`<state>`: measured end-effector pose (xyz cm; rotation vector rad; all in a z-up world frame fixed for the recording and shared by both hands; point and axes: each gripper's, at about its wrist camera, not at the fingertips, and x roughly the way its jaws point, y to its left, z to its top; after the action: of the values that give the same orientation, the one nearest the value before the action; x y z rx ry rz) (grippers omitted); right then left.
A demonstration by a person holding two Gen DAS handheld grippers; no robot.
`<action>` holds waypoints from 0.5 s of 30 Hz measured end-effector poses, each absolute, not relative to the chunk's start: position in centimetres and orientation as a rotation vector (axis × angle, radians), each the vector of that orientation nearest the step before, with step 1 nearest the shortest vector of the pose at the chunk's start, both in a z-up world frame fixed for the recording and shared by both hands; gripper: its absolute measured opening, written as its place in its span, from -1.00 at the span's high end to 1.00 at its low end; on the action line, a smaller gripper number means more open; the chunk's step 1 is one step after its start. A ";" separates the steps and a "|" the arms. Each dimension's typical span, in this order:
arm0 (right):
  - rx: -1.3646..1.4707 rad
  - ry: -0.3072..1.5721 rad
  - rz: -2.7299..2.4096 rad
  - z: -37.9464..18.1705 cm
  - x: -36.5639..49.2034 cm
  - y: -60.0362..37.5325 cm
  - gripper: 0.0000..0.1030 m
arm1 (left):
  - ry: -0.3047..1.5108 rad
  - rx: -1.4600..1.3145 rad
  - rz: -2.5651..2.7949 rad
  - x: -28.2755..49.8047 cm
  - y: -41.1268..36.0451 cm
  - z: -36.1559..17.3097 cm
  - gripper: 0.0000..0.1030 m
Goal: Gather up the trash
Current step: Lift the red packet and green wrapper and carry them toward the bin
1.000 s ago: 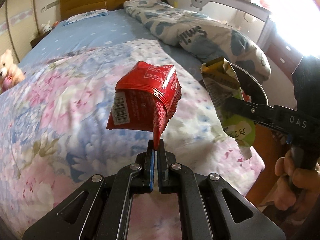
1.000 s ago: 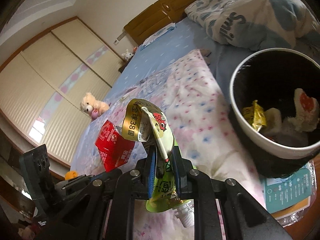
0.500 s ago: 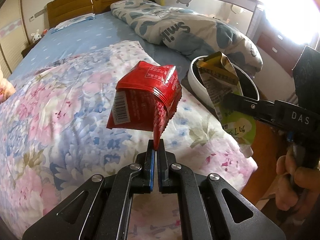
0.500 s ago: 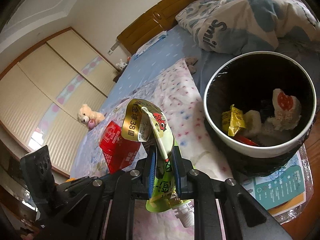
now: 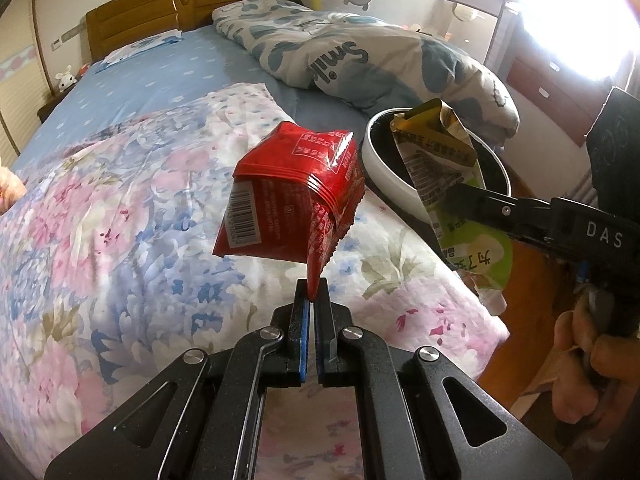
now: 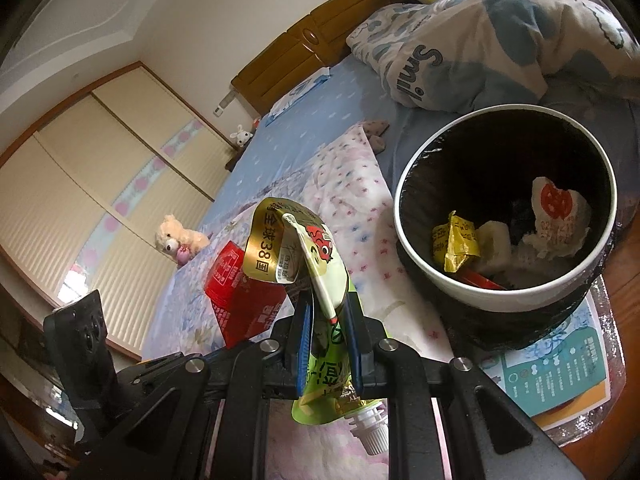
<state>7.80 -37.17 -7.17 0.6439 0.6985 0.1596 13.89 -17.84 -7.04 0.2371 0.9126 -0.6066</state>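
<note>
My left gripper (image 5: pixel 311 294) is shut on the bottom corner of a red snack wrapper (image 5: pixel 292 200), which hangs above the floral quilt (image 5: pixel 120 220). My right gripper (image 6: pixel 328 312) is shut on a green and gold drink pouch (image 6: pixel 308 264) with a white spout; the same pouch (image 5: pixel 440 172) shows in the left wrist view, held out over the near rim of the bin (image 5: pixel 384 168). The white bin (image 6: pixel 420 256) with a black liner stands right of the bed and holds several pieces of trash. The red wrapper (image 6: pixel 236 300) also shows to the left behind the pouch.
A rolled grey and white duvet (image 5: pixel 360 60) lies across the bed behind the bin. A printed sheet under plastic (image 6: pixel 560 372) lies on the wooden surface below the bin. A teddy bear (image 6: pixel 180 238) sits at the bed's far side. A hand (image 5: pixel 592 364) grips the right tool's handle.
Both views have swung toward the bin: it has come further into the left wrist view and now sits whole in the right wrist view. Both wrappers stay gripped as before.
</note>
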 end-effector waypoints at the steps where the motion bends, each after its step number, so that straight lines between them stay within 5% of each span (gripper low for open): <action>1: 0.648 0.698 0.158 -7.2 7.8 -37.3 0.69 | 0.912 0.239 -0.608 13.9 -17.9 -7.0 0.97; 15: 0.668 0.678 0.122 -7.1 7.0 -39.2 0.69 | 0.908 0.260 -0.640 13.6 -19.5 -6.9 0.97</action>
<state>6.97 -39.15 -7.12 0.6678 0.6778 0.1220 13.57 -19.53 -6.85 0.2602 0.9081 -0.6397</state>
